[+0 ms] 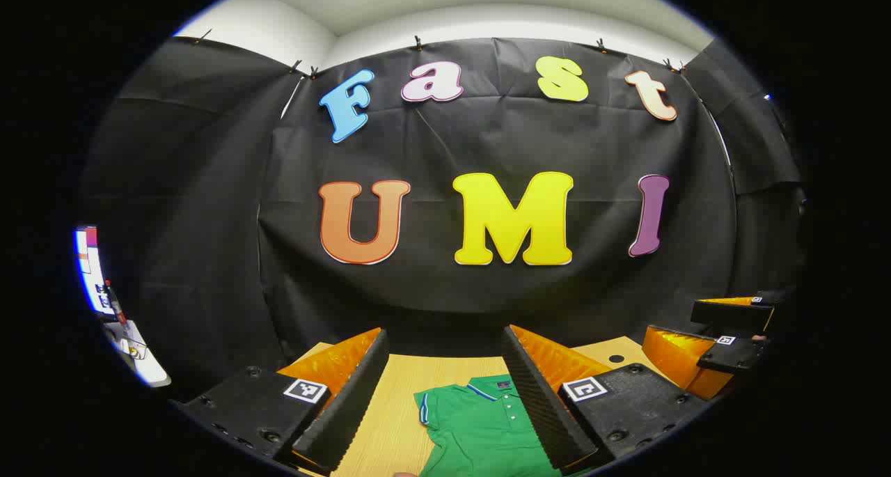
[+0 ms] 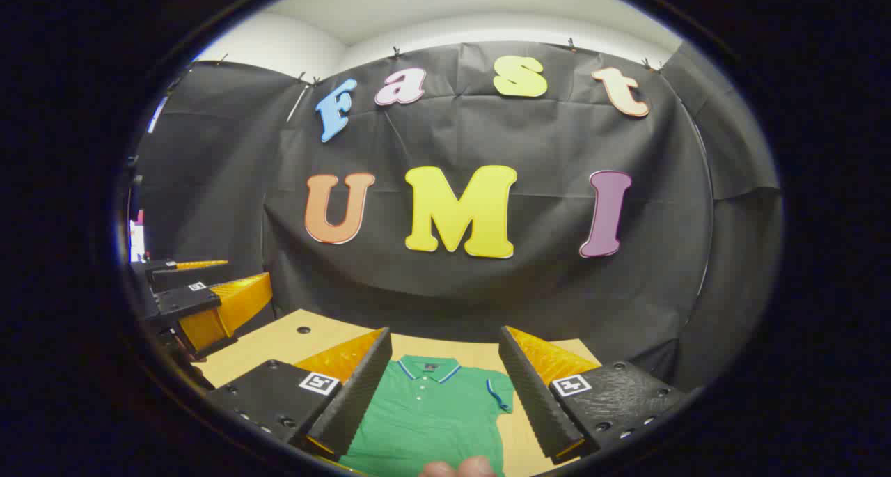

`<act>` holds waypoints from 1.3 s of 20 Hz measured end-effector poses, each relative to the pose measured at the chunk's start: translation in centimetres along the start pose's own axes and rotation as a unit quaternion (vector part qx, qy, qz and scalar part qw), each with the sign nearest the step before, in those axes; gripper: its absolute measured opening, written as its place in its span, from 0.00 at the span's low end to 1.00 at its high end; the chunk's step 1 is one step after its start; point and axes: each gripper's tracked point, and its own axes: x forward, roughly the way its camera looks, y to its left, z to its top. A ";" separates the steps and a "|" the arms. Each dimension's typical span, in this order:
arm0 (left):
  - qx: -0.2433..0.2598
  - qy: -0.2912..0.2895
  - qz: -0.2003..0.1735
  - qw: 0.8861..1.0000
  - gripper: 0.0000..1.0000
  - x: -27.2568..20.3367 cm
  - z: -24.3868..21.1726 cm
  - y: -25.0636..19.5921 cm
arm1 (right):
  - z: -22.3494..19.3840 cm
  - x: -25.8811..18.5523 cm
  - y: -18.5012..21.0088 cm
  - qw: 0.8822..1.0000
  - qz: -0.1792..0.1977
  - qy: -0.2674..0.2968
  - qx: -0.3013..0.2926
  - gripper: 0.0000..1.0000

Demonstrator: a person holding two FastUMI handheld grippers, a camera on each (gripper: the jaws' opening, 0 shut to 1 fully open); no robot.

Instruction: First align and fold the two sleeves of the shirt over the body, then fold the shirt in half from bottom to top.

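Left gripper (image 1: 445,393) wide apart, right gripper (image 2: 442,386) likewise, both level above green shirt (image 2: 431,421) on table (image 2: 278,341)

This was a recording booth rather than a home. Black cloth (image 2: 487,289), clipped up along its top edge, hung as a wall straight ahead of the tongs and wrapped both sides. White wall and ceiling (image 1: 487,3) showed above it. A pale wooden surface (image 2: 278,341) lay below.

Two-finger left gripper (image 1: 445,393) and right gripper (image 2: 445,386): wedge fingers with ribbed inner pads (image 1: 351,407), blocky textured bases with screws, square black-and-white marker tags (image 2: 319,383) on top.
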 end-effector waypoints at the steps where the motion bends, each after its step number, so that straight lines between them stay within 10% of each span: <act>1: -0.001 0.000 -0.001 1.000 1.00 0.1 0.0 -0.1 | 0.0 0.1 -0.2 1.000 -0.002 0.000 0.001 0.94; 26: 0.003 -0.012 -0.017 1.000 1.00 1.9 0.7 -2.2 | 0.7 1.1 -4.0 0.999 -0.043 -0.006 0.008 0.95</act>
